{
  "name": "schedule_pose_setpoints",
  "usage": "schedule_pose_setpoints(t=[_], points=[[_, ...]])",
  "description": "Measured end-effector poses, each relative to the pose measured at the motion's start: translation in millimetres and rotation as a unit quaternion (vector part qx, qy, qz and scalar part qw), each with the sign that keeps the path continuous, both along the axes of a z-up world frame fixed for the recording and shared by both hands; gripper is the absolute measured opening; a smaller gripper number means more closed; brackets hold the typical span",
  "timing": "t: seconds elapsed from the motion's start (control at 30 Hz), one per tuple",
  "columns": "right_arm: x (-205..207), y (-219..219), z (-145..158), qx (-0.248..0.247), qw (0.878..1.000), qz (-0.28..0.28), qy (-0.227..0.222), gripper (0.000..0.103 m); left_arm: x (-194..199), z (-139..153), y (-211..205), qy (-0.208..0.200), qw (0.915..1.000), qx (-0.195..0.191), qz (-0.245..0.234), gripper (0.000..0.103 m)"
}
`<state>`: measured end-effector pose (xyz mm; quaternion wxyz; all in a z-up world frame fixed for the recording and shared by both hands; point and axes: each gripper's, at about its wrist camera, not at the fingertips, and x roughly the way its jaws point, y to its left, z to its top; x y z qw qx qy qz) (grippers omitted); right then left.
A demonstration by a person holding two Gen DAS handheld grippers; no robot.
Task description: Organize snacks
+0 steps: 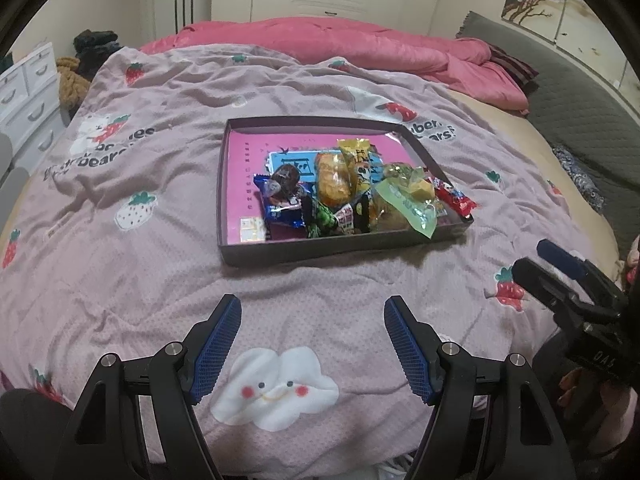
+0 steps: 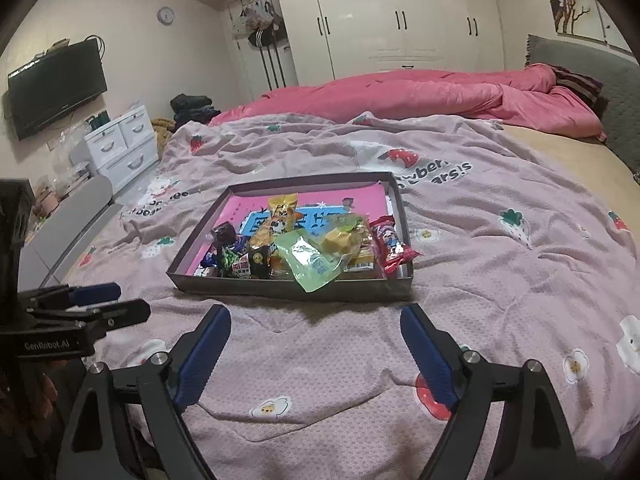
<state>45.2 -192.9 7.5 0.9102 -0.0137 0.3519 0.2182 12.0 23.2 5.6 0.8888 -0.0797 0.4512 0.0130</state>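
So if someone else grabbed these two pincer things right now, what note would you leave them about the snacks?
Left gripper: open, nothing between its fingers, hovering over the pink strawberry-print blanket, short of the box.
Right gripper: open and empty too, also short of the box.
Snacks: all visible packets lie heaped in the shallow dark cardboard box with a pink floor, among them a pale green translucent packet on top, a red wrapper at the right wall and a blue wrapper on the left.
Done: no snack shows loose on the blanket.
Left: possibly tidying the heap; the far part of the box is bare.
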Motion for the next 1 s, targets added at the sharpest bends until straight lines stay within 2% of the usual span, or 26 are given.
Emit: schedule_pose_setpoints(t=[0.4,0.53,1.0], points=[[3.2,-1.0,-1.6,-0.008,1.000,-0.010,0.000,0.090,0.1,-2.7,-4.6,0.002,1.0000,0.001,-0.009,0.076],[3.6,0.7,-2.9,-0.012,1.000,-0.009,0.001,0.094,0.7,-3.7,-5.2,0.004,0.9999,0.000,-0.010,0.076],[6.7,0.4,-5.3,-0.019,1.000,-0.006,0.002,0.094,3.9,-6.9,-5.8,0.007,0.9999,0.001,-0.012,0.076]])
